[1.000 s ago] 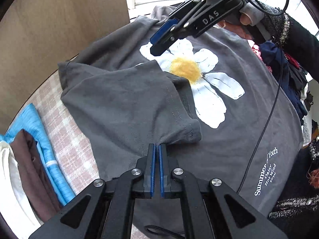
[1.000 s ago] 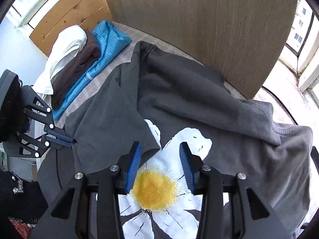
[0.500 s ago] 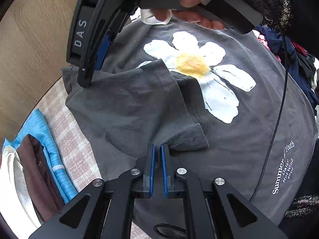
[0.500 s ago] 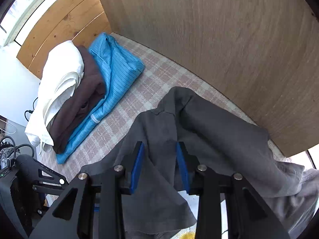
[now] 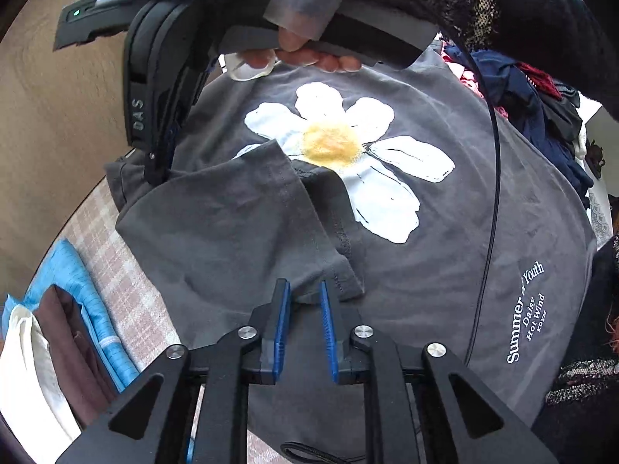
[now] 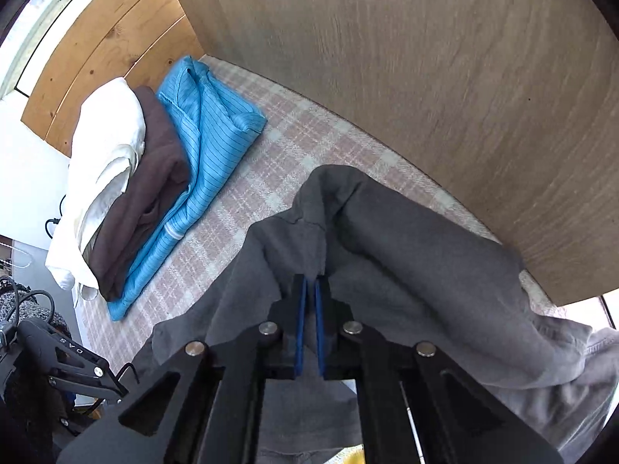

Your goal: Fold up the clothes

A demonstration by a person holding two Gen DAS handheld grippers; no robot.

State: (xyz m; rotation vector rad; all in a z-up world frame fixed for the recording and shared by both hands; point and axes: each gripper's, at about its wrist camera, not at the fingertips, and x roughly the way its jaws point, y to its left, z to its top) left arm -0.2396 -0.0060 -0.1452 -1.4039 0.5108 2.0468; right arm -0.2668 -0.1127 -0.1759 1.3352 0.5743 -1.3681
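Since the earlier frames the left gripper (image 5: 303,303) has been parting its jaws: pressed together before, they're now spread w/ the sleeve hem (image 5: 340,270) lying loose between the blue pads, not pinched. The right gripper (image 6: 309,309) has been travelling off the daisy print (image 5: 340,150) twd the far shoulder edge and is now closing; its pads are nearly together w/ a ridge of grey cloth (image 6: 321,239) running into the gap, so it's prob. pinching that fold.

The grey T-shirt (image 5: 445,263) is lying print-up on the checked cloth (image 6: 309,127), spreading ahead of and to the right of the left gripper. The sleeve is sitting folded inward over the body, its hem just ahead of the left tips.

Key relation: the folded side edge is running lengthwise from the left tips, near end, out to the right gripper's tips (image 5: 156,172), far end, ahead-left in the left wrist view. So each tool is sitting at one end of the same edge, long axis straight btwn them. The right one is nearer the shoulder/collar end, the left nearer the hem end.

Ahead-left of the right gripper, a folded stack is lying well apart: blue striped garment (image 6: 209,131), brown garment (image 6: 151,178), white garment (image 6: 104,147). An unsorted clothes pile (image 5: 541,96) is sitting ahead-right of the left gripper.
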